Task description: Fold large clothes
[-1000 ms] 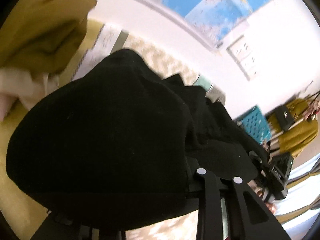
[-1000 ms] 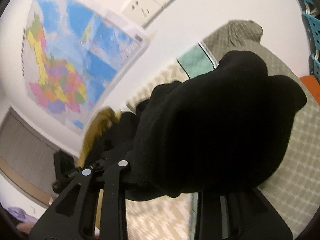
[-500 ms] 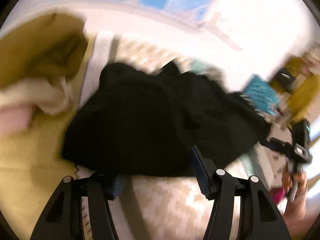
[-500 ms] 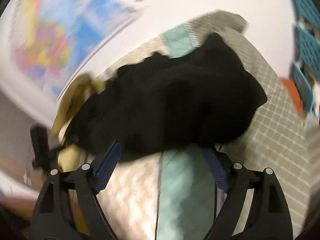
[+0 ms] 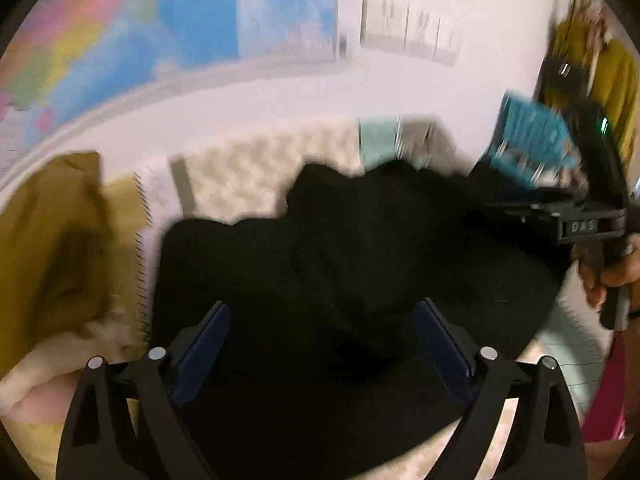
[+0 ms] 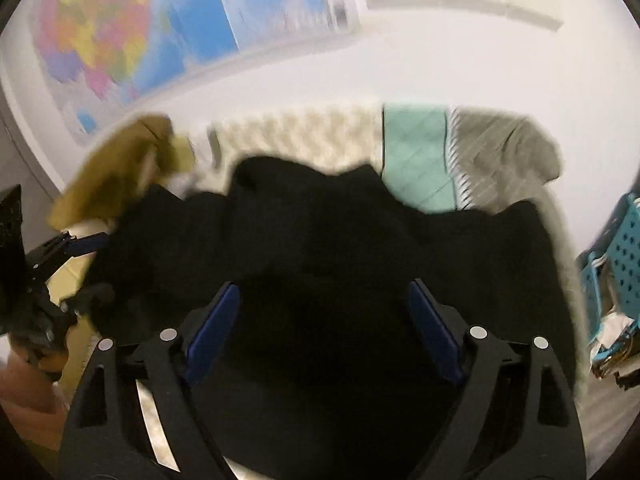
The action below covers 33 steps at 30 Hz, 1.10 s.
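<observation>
A large black garment (image 5: 352,248) lies heaped on the patchwork quilt surface; it also fills the middle of the right wrist view (image 6: 332,240). My left gripper (image 5: 322,320) is open, its blue-padded fingers spread wide over the near part of the garment and holding nothing. My right gripper (image 6: 324,308) is open too, fingers spread over the same cloth. The right gripper (image 5: 536,208) shows at the right in the left wrist view. The left gripper (image 6: 76,244) shows at the left edge in the right wrist view. Both views are blurred.
A mustard-yellow garment (image 5: 52,248) and pale cloth (image 5: 72,344) lie at the left. The quilt has cream (image 6: 304,132), teal (image 6: 416,160) and grey (image 6: 500,148) panels. A teal plastic basket (image 6: 624,256) stands at the right. A wall map (image 6: 160,20) hangs behind.
Both grippers were shut on the black garment and held it up; they have opened and let it drop onto the quilt, and both have pulled back with the cameras tilted up.
</observation>
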Motion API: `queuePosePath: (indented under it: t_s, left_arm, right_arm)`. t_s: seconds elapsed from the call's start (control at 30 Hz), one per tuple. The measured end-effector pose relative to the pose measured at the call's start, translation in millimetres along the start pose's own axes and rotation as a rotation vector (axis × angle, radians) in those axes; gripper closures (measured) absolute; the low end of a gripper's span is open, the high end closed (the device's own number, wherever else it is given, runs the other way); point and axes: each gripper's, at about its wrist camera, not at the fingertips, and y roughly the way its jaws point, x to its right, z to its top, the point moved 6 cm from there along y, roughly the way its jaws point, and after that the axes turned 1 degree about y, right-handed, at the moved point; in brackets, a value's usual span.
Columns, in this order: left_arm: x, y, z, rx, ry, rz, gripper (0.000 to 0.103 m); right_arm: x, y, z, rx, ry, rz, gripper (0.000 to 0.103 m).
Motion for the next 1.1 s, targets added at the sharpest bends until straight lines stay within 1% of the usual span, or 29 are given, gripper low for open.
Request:
queuePosePath:
  t_s: [0.03,0.07,0.1,0.13,0.2,0.23,0.27,0.3,0.37,0.43,0.5,0.53,0.57,0.6,0.63,0.7,0.77,0.8,0.83,0.9,0.93,0.97,1.0,1.03,1.07,1.1]
  left_arm:
    - [-2.2,14.5,-0.6,-0.039,0.006,0.038,0.021]
    - [-1.1,23.2,-1.5,-0.062,0.007,0.049,0.028]
    - [-1.8,31.8,-0.1,-0.078,0.003,0.04,0.037]
    - [-4.5,37.6,2.0,-0.076,-0.01,0.03,0.046]
    - [-5.5,46.3,8.4,-0.082,-0.031,0.015,0.072]
    - [-3.2,49.3,13.1,-0.086,-0.038,0.001,0.077]
    - [-2.0,49.8,16.6,-0.086,-0.042,-0.013,0.082]
    - [-1.7,47.4,24.2,-0.069,-0.048,-0.014,0.085]
    - [1.8,34.6,37.1,-0.017,-0.048,-0.007,0.086]
    - [-4.6,24.2,59.5,0.069,-0.07,0.022,0.087]
    - [-7.3,20.8,69.5,0.1,-0.073,0.044,0.087]
    - [-8.1,26.6,70.2,0.091,-0.07,0.04,0.087]
    - [-9.5,34.2,67.3,0.066,-0.075,0.033,0.087]
    - [-11.6,46.3,60.8,0.026,-0.082,0.028,0.086]
    - [-12.8,53.5,55.0,0.007,-0.077,0.032,0.085]
    - [-18.0,65.6,40.8,-0.003,-0.078,0.04,0.074]
    - [-22.0,68.3,31.1,-0.009,-0.089,0.018,0.07]
    - [-24.1,66.5,28.8,-0.002,-0.097,0.007,0.07]
    - [-24.8,64.1,26.3,0.011,-0.101,-0.003,0.07]
    - [-28.6,58.2,25.5,0.037,-0.109,-0.01,0.063]
    - [-30.5,58.8,25.1,0.04,-0.115,-0.009,0.062]
    - [-31.7,59.9,24.3,0.041,-0.12,-0.016,0.062]
    - [-33.3,61.7,23.6,0.041,-0.125,-0.015,0.059]
    - [-35.2,63.5,23.1,0.04,-0.13,-0.011,0.057]
    - [-35.4,63.9,23.3,0.037,-0.136,-0.01,0.056]
    - [-35.3,60.9,22.9,0.041,-0.139,-0.004,0.056]
  right_arm:
    - [1.1,10.3,0.3,-0.016,-0.005,-0.018,0.023]
    - [-0.3,16.0,-0.4,-0.026,-0.018,-0.029,0.034]
    - [0.0,22.1,-0.4,-0.033,-0.058,-0.071,0.052]
    - [2.3,23.6,0.5,-0.03,-0.069,-0.088,0.061]
    - [2.4,23.4,-0.3,-0.034,-0.066,-0.049,0.083]
    - [3.1,19.5,4.3,-0.016,-0.056,-0.04,0.085]
    - [3.7,13.5,9.0,0.007,-0.044,-0.023,0.09]
    - [2.0,4.5,14.6,0.036,-0.029,-0.012,0.092]
    - [2.4,-21.1,32.5,0.143,0.002,0.004,0.093]
    - [3.2,-32.6,49.6,0.231,0.027,-0.003,0.093]
    - [6.1,-19.0,54.0,0.213,0.031,-0.027,0.093]
    - [11.4,-2.0,51.5,0.172,0.046,-0.038,0.093]
    - [16.2,12.9,46.7,0.119,0.058,-0.041,0.09]
    - [20.4,27.7,41.0,0.062,0.076,-0.044,0.079]
    - [27.0,38.9,32.7,0.028,0.1,-0.062,0.073]
    - [29.8,34.5,24.9,0.021,0.108,-0.042,0.055]
    - [32.1,12.6,22.7,0.065,0.118,-0.011,0.048]
    - [36.1,-7.6,21.3,0.106,0.118,-0.005,0.046]
    - [39.7,-21.3,18.8,0.129,0.12,-0.001,0.046]
    - [48.3,-50.9,10.2,0.174,0.132,0.013,0.046]
    - [55.6,-60.0,2.5,0.177,0.136,0.001,0.047]
    - [66.1,-61.4,-6.5,0.158,0.137,-0.042,0.048]
    - [76.5,-58.5,-13.2,0.138,0.15,-0.07,0.054]
    - [93.2,-48.3,-23.6,0.099,0.186,-0.094,0.058]
    - [109.9,-37.8,-33.6,0.065,0.232,-0.107,0.072]
    - [124.1,-30.0,-41.8,0.046,0.287,-0.1,0.081]
